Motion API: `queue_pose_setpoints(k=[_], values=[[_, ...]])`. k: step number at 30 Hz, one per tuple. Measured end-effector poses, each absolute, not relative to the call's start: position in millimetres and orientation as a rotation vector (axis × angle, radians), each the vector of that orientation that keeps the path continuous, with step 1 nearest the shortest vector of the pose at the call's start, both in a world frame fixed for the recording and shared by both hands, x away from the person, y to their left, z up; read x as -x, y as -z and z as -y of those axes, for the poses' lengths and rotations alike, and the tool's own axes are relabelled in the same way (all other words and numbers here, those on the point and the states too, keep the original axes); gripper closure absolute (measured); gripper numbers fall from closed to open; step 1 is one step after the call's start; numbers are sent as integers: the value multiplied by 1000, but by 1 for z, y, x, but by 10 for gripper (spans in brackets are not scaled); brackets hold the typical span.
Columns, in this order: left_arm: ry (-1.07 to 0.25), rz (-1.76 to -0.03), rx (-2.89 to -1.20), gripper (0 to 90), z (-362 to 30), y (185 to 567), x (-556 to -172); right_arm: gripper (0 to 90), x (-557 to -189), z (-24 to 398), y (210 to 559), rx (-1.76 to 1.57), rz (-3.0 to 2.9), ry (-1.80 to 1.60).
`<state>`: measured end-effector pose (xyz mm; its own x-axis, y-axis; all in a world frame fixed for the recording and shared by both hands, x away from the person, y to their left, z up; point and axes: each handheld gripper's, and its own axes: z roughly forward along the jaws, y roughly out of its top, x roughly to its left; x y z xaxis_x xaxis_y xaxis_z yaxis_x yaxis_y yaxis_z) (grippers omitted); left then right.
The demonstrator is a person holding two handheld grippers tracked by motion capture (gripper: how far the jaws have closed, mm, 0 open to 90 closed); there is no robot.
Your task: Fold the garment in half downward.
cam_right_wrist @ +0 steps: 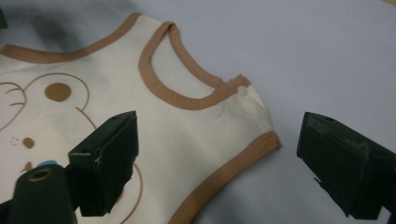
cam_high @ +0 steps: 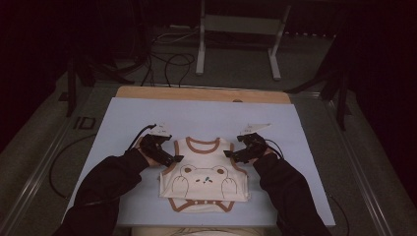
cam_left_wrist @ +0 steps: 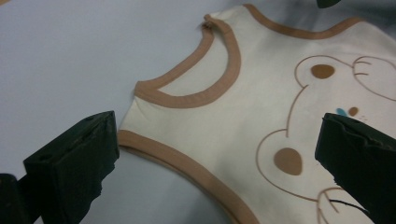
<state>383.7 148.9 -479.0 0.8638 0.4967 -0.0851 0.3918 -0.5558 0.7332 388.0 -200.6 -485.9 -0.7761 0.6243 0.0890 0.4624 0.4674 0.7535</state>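
Beyond the left gripper [cam_left_wrist: 215,154], the bodysuit [cam_left_wrist: 243,116] runs off the frame's right and bottom edges; ahead of the right gripper [cam_right_wrist: 215,163], its bear print [cam_right_wrist: 42,116] is cut off.

Count of things on and around the table, by kind

One cream bodysuit [cam_high: 204,174] with brown trim, bearing one printed bear face [cam_high: 205,177] with two ears and two raised paws; two grippers, left gripper [cam_high: 176,159] and right gripper [cam_high: 229,154], each with two black jaws spread apart; two dark sleeves [cam_high: 105,184]; one pale blue mat [cam_high: 128,115] on one wooden table [cam_high: 147,92]; one white stand [cam_high: 241,29] with two feet beyond; several dark cables [cam_high: 172,66] on the floor, number unclear.
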Motion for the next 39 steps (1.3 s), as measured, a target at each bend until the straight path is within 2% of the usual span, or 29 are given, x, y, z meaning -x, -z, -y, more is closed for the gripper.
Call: queue_pose_setpoints(k=[20,25,33,37,38,39], values=[[-148,-711,-2261,45,-144,504,-411,133,-410,195,512,-1020,-2558,-1094],[-131,-716,-2289,121,-145,512,-417,235,-415,196,515,-1036,-2555,-1101],[-165,-745,-2282,200,-147,518,-425,326,-422,195,519,-1057,-2538,-1074],[-191,-744,-2291,305,-148,520,-428,344,-423,194,521,-1056,-2540,-1069],[-206,-746,-2289,305,-148,521,-429,344,-423,194,521,-1050,-2543,-1055],[-208,-744,-2288,363,-149,522,-429,359,-424,193,522,-1036,-2540,-1049]])
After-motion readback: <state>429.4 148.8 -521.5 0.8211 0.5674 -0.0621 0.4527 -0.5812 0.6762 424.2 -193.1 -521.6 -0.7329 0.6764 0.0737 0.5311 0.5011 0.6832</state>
